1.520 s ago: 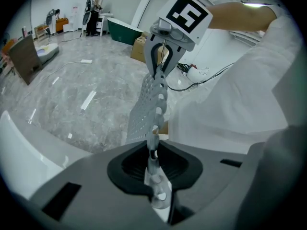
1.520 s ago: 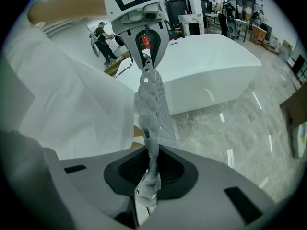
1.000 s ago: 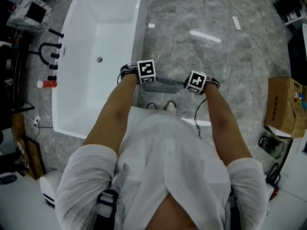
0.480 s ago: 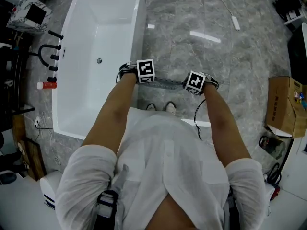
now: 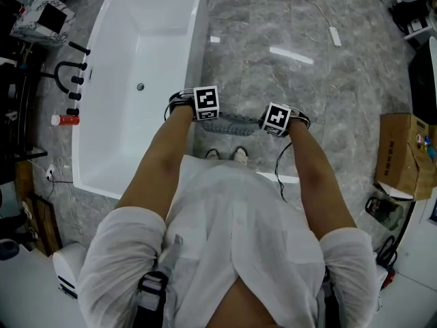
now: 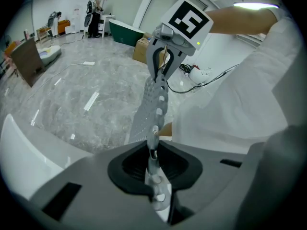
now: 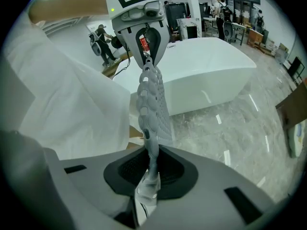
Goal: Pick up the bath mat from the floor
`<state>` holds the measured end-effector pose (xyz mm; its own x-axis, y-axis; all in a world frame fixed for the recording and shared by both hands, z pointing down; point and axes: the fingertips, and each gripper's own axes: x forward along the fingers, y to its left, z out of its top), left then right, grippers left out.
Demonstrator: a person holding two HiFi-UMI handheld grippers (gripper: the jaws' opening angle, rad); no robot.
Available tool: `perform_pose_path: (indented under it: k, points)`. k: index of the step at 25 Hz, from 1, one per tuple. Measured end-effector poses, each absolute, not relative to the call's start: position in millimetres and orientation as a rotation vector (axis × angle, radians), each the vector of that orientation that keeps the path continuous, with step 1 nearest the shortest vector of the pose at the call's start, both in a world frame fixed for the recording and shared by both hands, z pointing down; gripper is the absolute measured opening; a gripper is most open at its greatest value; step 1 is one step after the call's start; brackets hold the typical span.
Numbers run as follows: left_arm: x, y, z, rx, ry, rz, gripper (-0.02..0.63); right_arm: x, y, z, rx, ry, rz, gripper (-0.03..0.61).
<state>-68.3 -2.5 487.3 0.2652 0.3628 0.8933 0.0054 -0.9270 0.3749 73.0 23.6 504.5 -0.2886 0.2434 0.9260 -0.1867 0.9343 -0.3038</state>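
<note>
A grey bath mat (image 5: 236, 121) with rows of suction cups hangs off the floor, stretched edge-on between my two grippers. My left gripper (image 5: 203, 109) is shut on one end of it, beside the bathtub's rim. My right gripper (image 5: 276, 121) is shut on the other end. In the left gripper view the mat (image 6: 147, 110) runs from my own jaws (image 6: 153, 166) up to the right gripper (image 6: 163, 61). The right gripper view mirrors this: the mat (image 7: 152, 99) rises from my jaws (image 7: 149, 170) to the left gripper (image 7: 145, 49).
A white bathtub (image 5: 113, 139) stands at the left, with a black faucet (image 5: 71, 80) and a red-capped bottle (image 5: 65, 120) beside it. The person's shoes (image 5: 226, 154) are under the mat. A cardboard box (image 5: 403, 152) sits at the right. A cable with a power strip (image 5: 335, 34) lies on the grey marble floor.
</note>
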Motion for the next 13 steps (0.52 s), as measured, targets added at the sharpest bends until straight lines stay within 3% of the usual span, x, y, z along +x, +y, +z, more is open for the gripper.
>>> perform_pose_path:
  k: [13]
  points:
    - [-71.8, -0.8, 488.2, 2.234, 0.333, 1.689, 0.054, 70.5, 24.4, 503.0, -0.07, -1.807, 0.402, 0.064]
